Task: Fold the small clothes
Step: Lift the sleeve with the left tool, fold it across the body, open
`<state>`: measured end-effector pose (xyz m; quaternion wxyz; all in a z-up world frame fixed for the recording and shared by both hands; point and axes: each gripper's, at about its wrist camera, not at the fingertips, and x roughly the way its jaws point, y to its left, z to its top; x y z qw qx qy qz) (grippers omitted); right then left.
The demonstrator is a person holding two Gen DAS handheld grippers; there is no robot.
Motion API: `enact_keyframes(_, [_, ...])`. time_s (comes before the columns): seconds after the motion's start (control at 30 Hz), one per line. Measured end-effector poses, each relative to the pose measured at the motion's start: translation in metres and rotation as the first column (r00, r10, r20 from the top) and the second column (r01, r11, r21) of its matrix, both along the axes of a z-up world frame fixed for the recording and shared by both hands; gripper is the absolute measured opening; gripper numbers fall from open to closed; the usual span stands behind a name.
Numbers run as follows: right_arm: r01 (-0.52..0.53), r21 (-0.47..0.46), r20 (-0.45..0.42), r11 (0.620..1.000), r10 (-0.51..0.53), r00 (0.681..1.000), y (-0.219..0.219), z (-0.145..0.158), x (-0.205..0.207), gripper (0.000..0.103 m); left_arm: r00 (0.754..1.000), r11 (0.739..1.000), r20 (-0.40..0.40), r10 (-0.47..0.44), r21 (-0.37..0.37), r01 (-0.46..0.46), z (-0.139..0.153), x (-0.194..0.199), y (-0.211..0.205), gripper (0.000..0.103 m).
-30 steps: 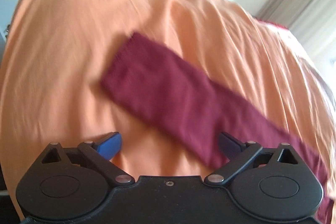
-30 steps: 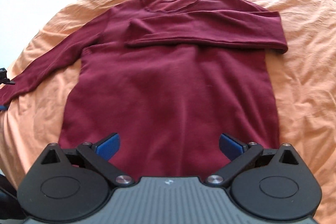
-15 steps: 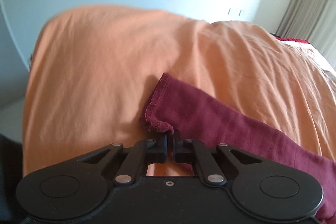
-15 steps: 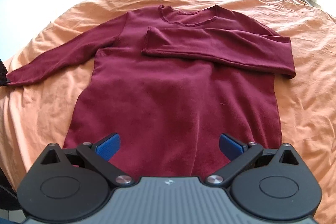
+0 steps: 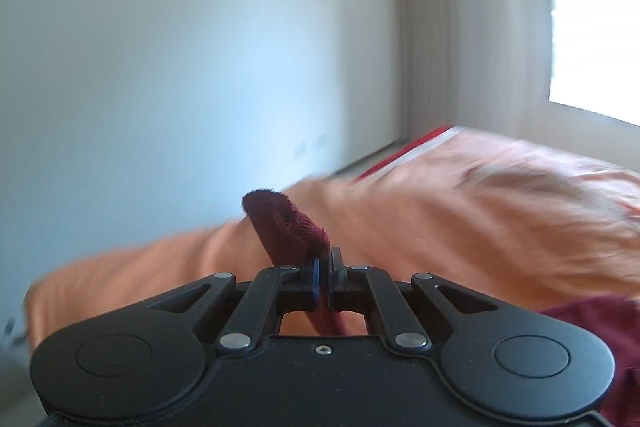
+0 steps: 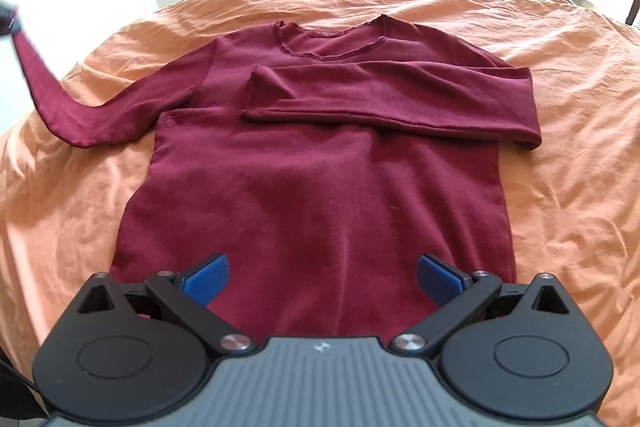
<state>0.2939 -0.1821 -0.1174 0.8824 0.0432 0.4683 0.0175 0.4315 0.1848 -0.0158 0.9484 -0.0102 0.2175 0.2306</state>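
The maroon shirt (image 6: 320,163) lies flat mid-bed (image 6: 568,155) (neckline away), bedspread bare either side. The left gripper (image 5: 325,277) pinches its lifted sleeve cuff (image 5: 288,227); the right gripper (image 6: 322,277) hangs released above the hem.

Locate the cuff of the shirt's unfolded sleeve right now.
The cuff is pinched in the shut left gripper, lifted above the orange bedsheet at the right wrist view's far left edge.

The left tool (image 5: 325,281), wide open a second ago, is now clamped on the cuff (image 5: 294,223) of the maroon sweater's (image 6: 320,187) outstretched sleeve (image 6: 60,107). That sleeve end, flat on the orange bedspread (image 6: 560,167) before, now rises off it, and the left view tilts up to the wall.
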Motion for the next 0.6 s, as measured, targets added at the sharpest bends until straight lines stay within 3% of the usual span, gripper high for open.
enact_keyframes(0.17, [0.046,0.000,0.011,0.999,-0.046,0.999,-0.020,-0.001,0.001,0.103,0.972,0.975,0.070,-0.222,0.017,0.222,0.027,0.014,-0.070,0.003])
enact_keyframes(0.3, [0.095,-0.008,0.007,0.995,-0.095,0.995,-0.041,-0.004,-0.002,0.103,0.923,0.926,0.081,-0.377,0.008,0.378,0.027,0.021,-0.133,0.003])
enact_keyframes(0.6, [0.209,-0.059,-0.019,0.976,-0.210,0.978,-0.089,-0.018,-0.014,0.103,0.817,0.816,-0.023,-0.577,-0.076,0.574,-0.040,0.015,-0.244,0.003])
